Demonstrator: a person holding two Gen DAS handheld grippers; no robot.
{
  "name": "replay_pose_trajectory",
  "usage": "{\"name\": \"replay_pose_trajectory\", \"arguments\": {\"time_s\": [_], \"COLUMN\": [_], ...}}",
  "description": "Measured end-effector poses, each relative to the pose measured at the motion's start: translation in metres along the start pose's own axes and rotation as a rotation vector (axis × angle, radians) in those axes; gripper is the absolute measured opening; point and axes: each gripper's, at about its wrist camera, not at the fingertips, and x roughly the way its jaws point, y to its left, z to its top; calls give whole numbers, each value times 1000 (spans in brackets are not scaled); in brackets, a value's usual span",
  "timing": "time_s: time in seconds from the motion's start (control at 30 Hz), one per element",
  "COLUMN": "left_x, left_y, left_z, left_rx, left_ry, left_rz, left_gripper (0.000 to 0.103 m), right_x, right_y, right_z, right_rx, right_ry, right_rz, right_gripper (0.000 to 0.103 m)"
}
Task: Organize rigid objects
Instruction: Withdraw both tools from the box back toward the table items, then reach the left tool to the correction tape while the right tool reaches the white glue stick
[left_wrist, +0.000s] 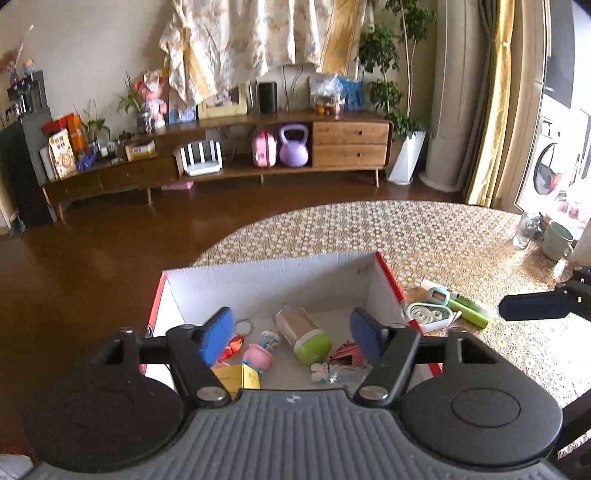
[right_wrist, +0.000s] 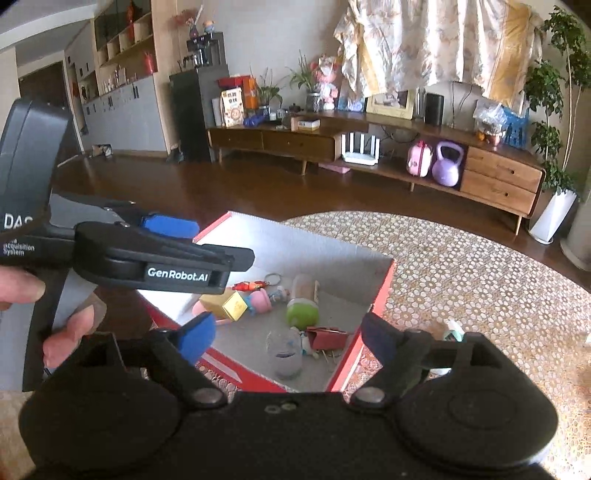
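Observation:
A red box with a white inside (left_wrist: 266, 277) (right_wrist: 373, 317) stands on the patterned table. In it lie a green-lidded jar (left_wrist: 308, 334) (right_wrist: 302, 308), a pink toy (left_wrist: 257, 356) (right_wrist: 258, 300), a gold box (left_wrist: 240, 376) (right_wrist: 231, 304), a red keychain figure (right_wrist: 251, 285) and a red clip (right_wrist: 327, 336). My left gripper (left_wrist: 291, 334) hovers over the box, open, nothing between its blue pads. My right gripper (right_wrist: 290, 341) is open above the box's near side, also empty. The left gripper (right_wrist: 166, 240) shows from the side in the right wrist view, held by a hand (right_wrist: 66, 325).
On the table right of the box lie a white tape dispenser (left_wrist: 430, 314), a green highlighter (left_wrist: 467, 308) and a small white-teal device (left_wrist: 437, 293). A glass (left_wrist: 524, 229) and a mug (left_wrist: 557, 240) stand at the far right. A wooden sideboard (left_wrist: 258, 147) lines the wall beyond brown floor.

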Motion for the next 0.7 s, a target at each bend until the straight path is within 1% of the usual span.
{"name": "replay_pose_trajectory", "arguments": {"time_s": [0.13, 0.17, 0.27, 0.43, 0.5, 0.7], "left_x": [-9, -10, -15, -18, -17, -12], "left_y": [-10, -12, -23, -44, -52, -79], "left_z": [-8, -10, -17, -25, -26, -31], "left_rx": [3, 0, -21, -24, -24, -51], "left_ry": [-16, -15, -18, -30, -37, -58], "left_rz": [-7, -12, -26, -48, -60, -151], "left_gripper": [73, 76, 77, 78, 83, 84], "right_x": [-16, -20, -29, -42, -47, -60], "right_y": [-6, -9, -19, -42, -53, -93], "right_z": [-7, -10, -18, -33, -41, -73], "right_rx": [7, 13, 31, 48, 58, 102], "right_ry": [-29, -34, -48, -61, -64, -47], "right_rz": [-8, -11, -19, -45, -54, -71], "right_gripper": [93, 97, 100, 101, 102, 102]}}
